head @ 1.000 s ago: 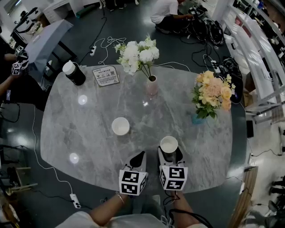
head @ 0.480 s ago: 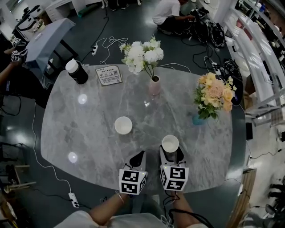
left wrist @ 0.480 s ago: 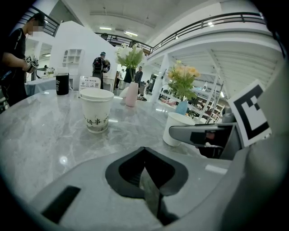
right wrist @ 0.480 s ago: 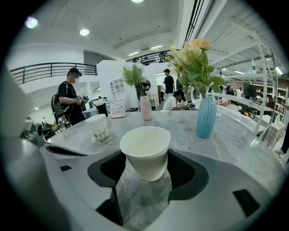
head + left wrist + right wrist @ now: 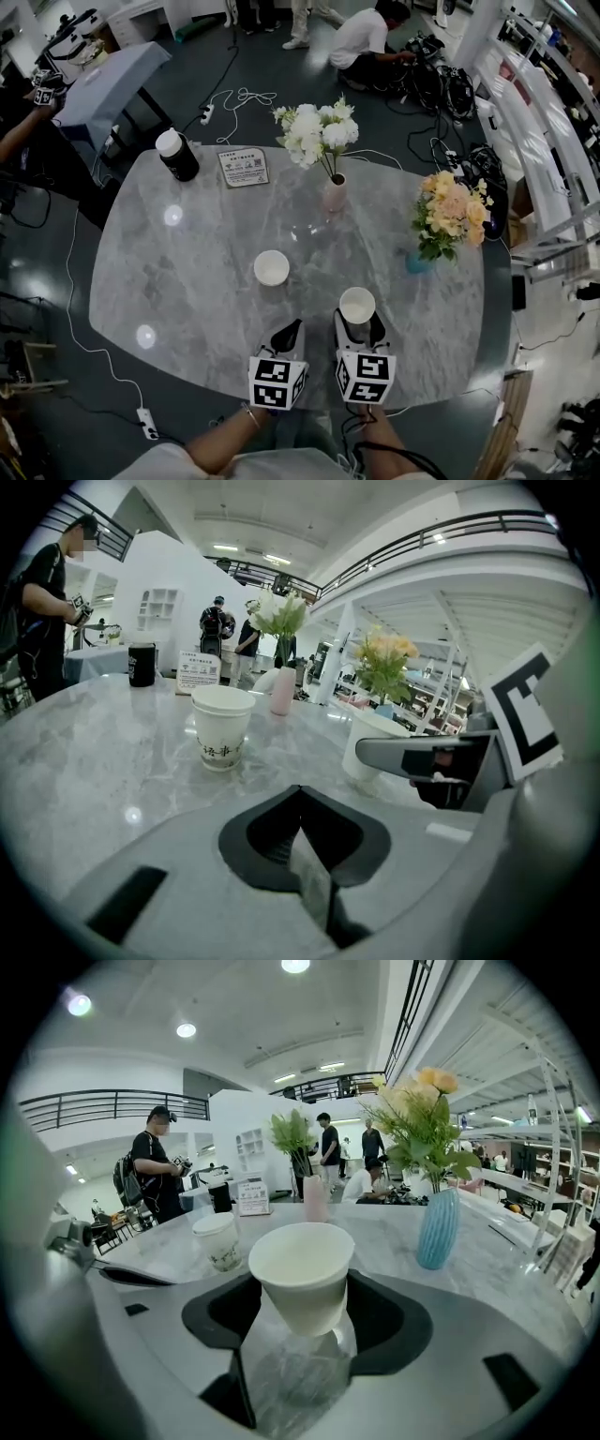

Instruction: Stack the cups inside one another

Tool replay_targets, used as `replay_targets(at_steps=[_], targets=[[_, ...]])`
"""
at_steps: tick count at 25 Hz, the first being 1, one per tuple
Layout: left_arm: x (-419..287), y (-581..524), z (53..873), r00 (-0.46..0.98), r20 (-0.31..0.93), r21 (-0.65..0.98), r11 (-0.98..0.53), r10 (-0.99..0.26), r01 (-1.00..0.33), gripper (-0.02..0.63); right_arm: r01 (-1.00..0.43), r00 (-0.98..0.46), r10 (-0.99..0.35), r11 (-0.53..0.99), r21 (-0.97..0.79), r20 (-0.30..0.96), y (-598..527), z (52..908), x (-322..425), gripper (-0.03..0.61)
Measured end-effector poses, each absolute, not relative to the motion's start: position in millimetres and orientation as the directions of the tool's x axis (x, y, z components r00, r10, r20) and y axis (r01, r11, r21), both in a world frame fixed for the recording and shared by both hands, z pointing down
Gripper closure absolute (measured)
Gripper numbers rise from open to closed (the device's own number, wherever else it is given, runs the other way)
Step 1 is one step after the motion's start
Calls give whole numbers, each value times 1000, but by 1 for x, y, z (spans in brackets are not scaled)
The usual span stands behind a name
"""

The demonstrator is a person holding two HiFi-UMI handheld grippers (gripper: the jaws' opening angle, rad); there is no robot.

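A white paper cup [image 5: 272, 267] with dark print stands upright near the middle of the marble table [image 5: 178, 281]; the same cup [image 5: 222, 726] is ahead of my left gripper and also shows as the cup [image 5: 217, 1239] in the right gripper view. My left gripper [image 5: 292, 326] hovers near the table's front edge, shut and empty, its jaws pressed together [image 5: 302, 846]. A second white cup [image 5: 356, 306] sits upright between the jaws of my right gripper [image 5: 358, 317], which is shut on this cup [image 5: 302, 1274]. Its mouth faces up and it looks empty.
A pink vase [image 5: 335, 195] of white flowers and a blue vase [image 5: 417, 261] of orange flowers stand at the back and right. A black canister [image 5: 178, 156] and a small sign [image 5: 243, 166] are at the far left. People stand and crouch beyond the table.
The head view has tilted a little, so everything sits slightly differently in frame. Both grippers and both cups keep their places.
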State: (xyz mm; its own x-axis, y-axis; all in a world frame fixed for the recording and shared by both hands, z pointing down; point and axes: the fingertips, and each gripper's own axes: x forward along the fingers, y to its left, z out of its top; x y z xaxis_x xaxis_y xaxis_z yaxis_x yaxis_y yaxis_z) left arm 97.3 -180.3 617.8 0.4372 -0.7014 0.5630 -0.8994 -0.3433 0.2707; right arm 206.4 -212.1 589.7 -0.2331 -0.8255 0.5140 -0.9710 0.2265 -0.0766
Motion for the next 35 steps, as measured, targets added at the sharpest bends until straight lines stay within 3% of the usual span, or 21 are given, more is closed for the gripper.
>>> replay_targets(at_steps=[12, 35], targets=[[63, -186, 577, 395, 490, 262, -301, -777, -917, 611, -954, -285, -846, 295, -49, 450, -221, 542, 172, 319], [-32, -175, 526, 184, 409, 232, -93, -894, -968, 611, -871, -465, -806, 490, -27, 367, -233, 484, 82, 319]])
